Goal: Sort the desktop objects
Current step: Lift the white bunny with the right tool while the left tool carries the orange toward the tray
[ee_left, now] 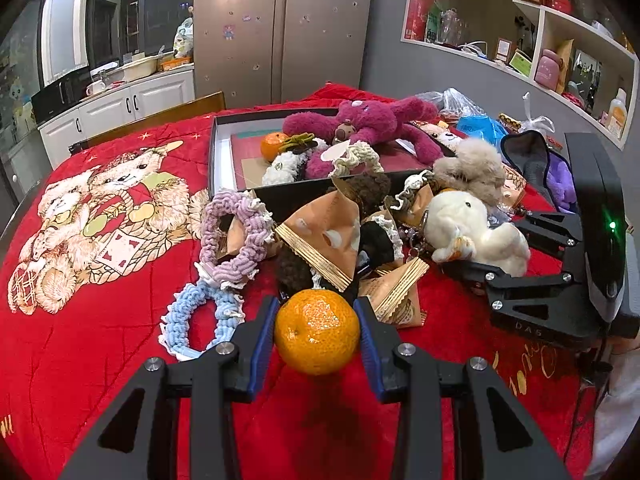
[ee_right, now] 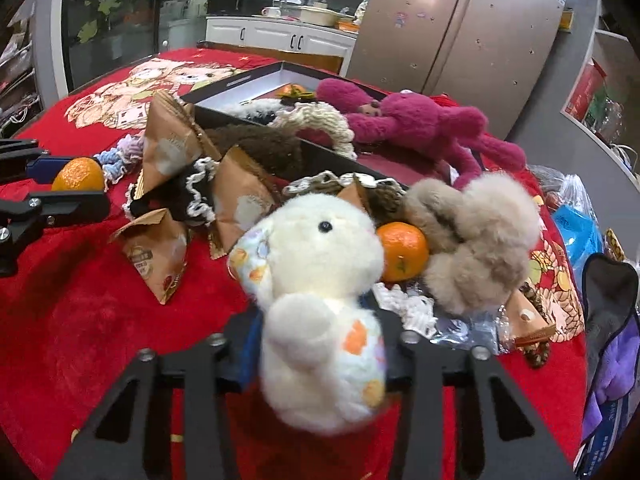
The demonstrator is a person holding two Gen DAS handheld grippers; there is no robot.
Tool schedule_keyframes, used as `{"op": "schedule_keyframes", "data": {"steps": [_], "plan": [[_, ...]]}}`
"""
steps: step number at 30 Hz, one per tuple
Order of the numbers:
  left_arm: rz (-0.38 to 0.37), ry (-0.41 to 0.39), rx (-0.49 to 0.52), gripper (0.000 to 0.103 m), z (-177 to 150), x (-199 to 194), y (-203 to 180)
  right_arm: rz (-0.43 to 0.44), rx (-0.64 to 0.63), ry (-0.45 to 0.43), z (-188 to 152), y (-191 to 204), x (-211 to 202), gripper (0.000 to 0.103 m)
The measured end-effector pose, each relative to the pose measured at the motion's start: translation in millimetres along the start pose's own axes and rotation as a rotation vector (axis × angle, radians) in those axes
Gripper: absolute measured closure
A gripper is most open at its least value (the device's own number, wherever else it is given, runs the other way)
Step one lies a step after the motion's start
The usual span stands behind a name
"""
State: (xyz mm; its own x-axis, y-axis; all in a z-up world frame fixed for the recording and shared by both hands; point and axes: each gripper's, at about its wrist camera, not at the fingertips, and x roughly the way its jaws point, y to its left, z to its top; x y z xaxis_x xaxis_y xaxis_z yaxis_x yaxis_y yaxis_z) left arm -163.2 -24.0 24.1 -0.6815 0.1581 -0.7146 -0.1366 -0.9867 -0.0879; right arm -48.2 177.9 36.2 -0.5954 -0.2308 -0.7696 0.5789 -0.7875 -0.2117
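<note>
The left gripper clamped a tangerine near the desk's front edge; the right gripper enclosed a white plush, grip uncertain. The box held several items, while many lay outside.

Home kitchen/dining area: steel double-door fridge with stickers, white cabinets carrying dishes, wall shelves of boxes and jars, counter under a red teddy-bear blanket.

Grey wall, steel fridge, white cabinets, wall shelves
</note>
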Motion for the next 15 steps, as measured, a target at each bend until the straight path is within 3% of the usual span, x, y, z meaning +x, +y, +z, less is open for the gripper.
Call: {"op": "schedule_keyframes", "data": {"steps": [6,15], "plan": [[0.001,-0.021,-0.004,0.064,2,-6,1,0.031,0.045,-0.043,2,-4,-13,0.067],[0.026,-0.085,-0.062,0.064,6,-18,12,0.138,0.278,-0.304,11,-27,-62,0.067]]}}
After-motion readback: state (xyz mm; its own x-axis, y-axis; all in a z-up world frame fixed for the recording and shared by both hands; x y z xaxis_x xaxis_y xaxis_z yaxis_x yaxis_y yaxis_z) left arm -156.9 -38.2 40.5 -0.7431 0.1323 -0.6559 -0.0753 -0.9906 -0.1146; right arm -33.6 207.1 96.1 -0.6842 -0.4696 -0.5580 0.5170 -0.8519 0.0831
